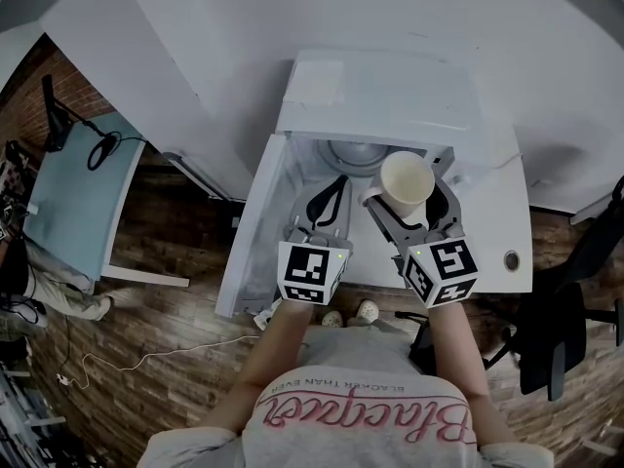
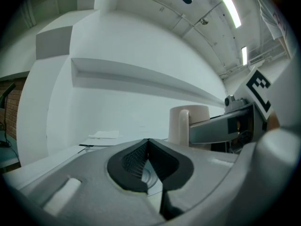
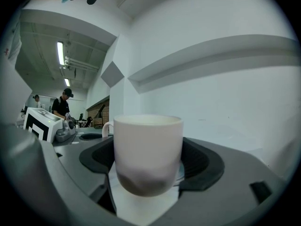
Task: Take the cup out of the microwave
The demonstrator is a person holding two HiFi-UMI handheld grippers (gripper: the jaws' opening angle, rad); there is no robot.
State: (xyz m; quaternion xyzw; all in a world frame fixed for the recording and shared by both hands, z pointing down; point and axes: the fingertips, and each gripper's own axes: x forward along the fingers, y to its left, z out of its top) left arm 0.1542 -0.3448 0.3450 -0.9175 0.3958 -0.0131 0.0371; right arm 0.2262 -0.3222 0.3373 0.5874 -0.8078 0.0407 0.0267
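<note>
Where the person's two forearms reach out over the wood-plank floor point(image 1: 166, 349), each ends in a grey two-jaw tool topped by a cube with black-and-white square markers. On the right gripper point(image 3: 148, 166), the black ribbed pads are closed against both sides of the cream ceramic cup point(image 3: 147, 150), which stands upright with its handle turned toward the left gripper point(image 2: 148, 149). That one is empty, its jaws pressed together at the tips. Seen from the head view, the cup hangs just in front of the cavity of the white box-shaped microwave point(image 1: 380, 96), outside it. The white microwave door point(image 1: 250, 224) is swung open on the left, and a round glass turntable point(image 1: 353, 153) shows inside. Everything stands on a white rectangular table point(image 1: 502, 237). Far off, a person in a dark cap point(image 3: 61, 105) stands under ceiling lights.
</note>
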